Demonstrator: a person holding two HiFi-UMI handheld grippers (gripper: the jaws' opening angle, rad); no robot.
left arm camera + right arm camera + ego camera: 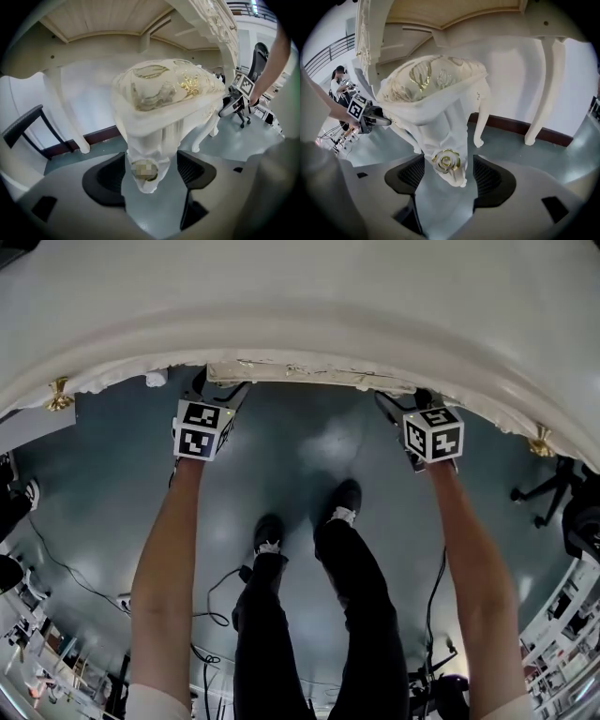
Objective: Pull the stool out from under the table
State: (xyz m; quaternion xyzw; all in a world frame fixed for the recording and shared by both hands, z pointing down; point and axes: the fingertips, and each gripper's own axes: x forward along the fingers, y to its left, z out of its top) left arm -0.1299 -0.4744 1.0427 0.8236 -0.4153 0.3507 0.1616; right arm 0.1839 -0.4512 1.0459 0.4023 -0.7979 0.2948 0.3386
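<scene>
Left tool (151,161) and right tool (449,161) straddle stool (164,89) legs, seemingly untouched.

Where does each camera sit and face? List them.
Head view: person's head, steeply down past white curved tabletop to grey floor; arms, legs, left gripper, right gripper show.
Left gripper view: on that gripper, facing cream carved stool with gold-patterned cushion; open jaws flank its leg.
Right gripper view: likewise, another leg.
Shared: both gripper views show the stool.
</scene>
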